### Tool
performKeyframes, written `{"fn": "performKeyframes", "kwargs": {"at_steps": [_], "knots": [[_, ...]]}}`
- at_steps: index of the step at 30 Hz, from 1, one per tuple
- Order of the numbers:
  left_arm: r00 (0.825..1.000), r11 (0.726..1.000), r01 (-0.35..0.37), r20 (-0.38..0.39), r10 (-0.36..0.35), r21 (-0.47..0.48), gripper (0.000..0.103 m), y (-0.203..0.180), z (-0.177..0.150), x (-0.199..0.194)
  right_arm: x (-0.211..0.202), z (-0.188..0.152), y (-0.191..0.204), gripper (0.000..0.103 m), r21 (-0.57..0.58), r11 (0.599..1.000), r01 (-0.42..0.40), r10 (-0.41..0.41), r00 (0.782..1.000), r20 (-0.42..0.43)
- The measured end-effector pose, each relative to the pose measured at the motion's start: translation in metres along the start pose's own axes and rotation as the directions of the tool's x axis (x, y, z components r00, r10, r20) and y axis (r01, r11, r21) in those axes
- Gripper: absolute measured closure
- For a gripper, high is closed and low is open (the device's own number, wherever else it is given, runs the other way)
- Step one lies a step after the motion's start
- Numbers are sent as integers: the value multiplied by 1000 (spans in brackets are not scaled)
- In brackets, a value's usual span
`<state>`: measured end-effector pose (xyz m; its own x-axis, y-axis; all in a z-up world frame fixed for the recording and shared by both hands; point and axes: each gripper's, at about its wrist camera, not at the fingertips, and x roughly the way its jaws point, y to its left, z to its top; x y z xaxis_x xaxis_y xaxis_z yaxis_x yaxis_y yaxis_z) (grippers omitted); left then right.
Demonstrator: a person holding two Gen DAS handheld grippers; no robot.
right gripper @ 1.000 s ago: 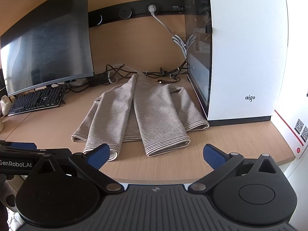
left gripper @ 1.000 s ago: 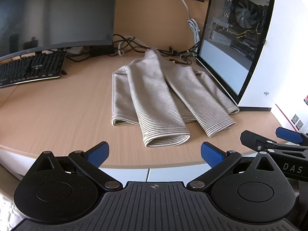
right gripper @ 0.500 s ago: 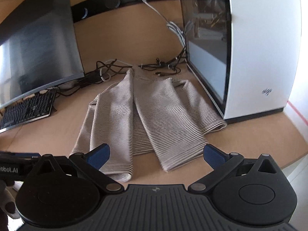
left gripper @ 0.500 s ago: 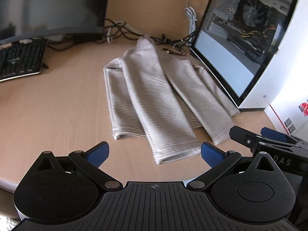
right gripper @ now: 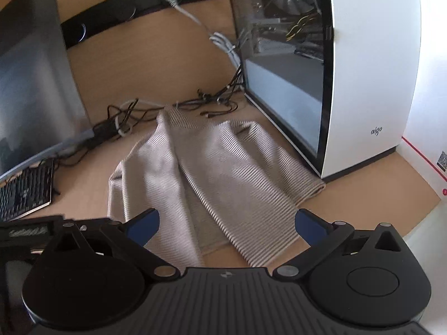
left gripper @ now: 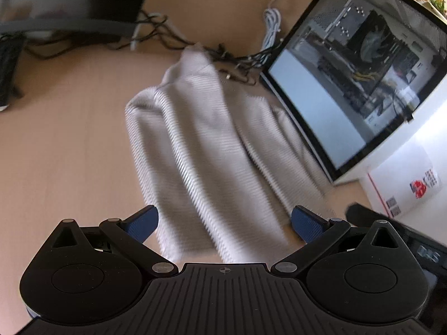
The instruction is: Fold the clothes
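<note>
A beige, finely striped sweater (left gripper: 206, 150) lies flat on the wooden desk (left gripper: 61, 153), both sleeves folded down over its body, collar toward the back wall. My left gripper (left gripper: 223, 222) hovers open just above the near cuffs, blue pads spread either side of the left sleeve's end. The right wrist view shows the same sweater (right gripper: 223, 173), with my right gripper (right gripper: 226, 223) open over its near hem and the right sleeve's cuff between the pads. Neither holds cloth. The near edge of the sweater is hidden under the gripper bodies.
A white glass-sided computer case (right gripper: 363, 78) stands tight against the sweater's right side. Tangled cables (right gripper: 212, 102) lie behind the collar. A curved monitor (right gripper: 30, 83) and keyboard (right gripper: 25, 192) sit to the left. A white box (left gripper: 405, 184) is at the far right.
Both grippers have moved forward and down over the desk toward the sweater's near end, which now fills the space between the pads. Both stay open; the sweater has not moved.
</note>
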<state>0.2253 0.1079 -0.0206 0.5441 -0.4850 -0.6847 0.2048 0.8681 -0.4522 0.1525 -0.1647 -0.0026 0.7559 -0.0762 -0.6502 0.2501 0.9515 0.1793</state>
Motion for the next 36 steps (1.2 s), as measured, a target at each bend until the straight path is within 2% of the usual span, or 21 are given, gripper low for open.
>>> {"fn": "performKeyframes", "kwargs": {"at_steps": [3,6,8,11,13,16,18,21,27,29,34,36], "knots": [[1000,999,27,6,-26,-28,0,5,14,21,23,11,-8,0,7,1000,-12,12,1000,-20],[1000,999,-19,-11,19,-33,0,8,24,47,54,25,-13,0,11,998,-59,59,997,-58],[998,997,-45,-42,42,-70,0,12,28,61,70,34,-14,0,6,995,-101,102,993,-62],[996,998,-28,-83,24,-56,0,15,31,77,100,48,-11,0,-29,993,-113,112,993,-43],[995,999,-34,-92,33,-4,0,12,31,77,124,55,-10,0,-14,992,-125,124,990,-64],[992,997,-35,-115,42,64,0,11,29,75,160,58,-13,0,67,980,-186,195,969,-153],[991,996,-41,-126,52,84,0,12,27,72,176,52,-18,0,172,954,-245,280,933,-225],[990,994,-45,-133,57,95,0,20,21,60,167,40,-13,0,189,941,-282,320,923,-215],[989,997,-51,-133,58,56,0,51,6,25,135,5,2,0,225,895,-385,437,860,-264],[989,999,-41,-142,44,25,0,61,0,12,125,-6,8,0,238,883,-405,460,846,-270],[986,996,15,-166,-29,-86,0,83,-8,-11,115,-19,18,0,263,880,-395,457,855,-247],[984,989,33,-171,-58,-147,0,89,-6,-13,115,-18,17,0,274,876,-396,462,852,-246]]}}
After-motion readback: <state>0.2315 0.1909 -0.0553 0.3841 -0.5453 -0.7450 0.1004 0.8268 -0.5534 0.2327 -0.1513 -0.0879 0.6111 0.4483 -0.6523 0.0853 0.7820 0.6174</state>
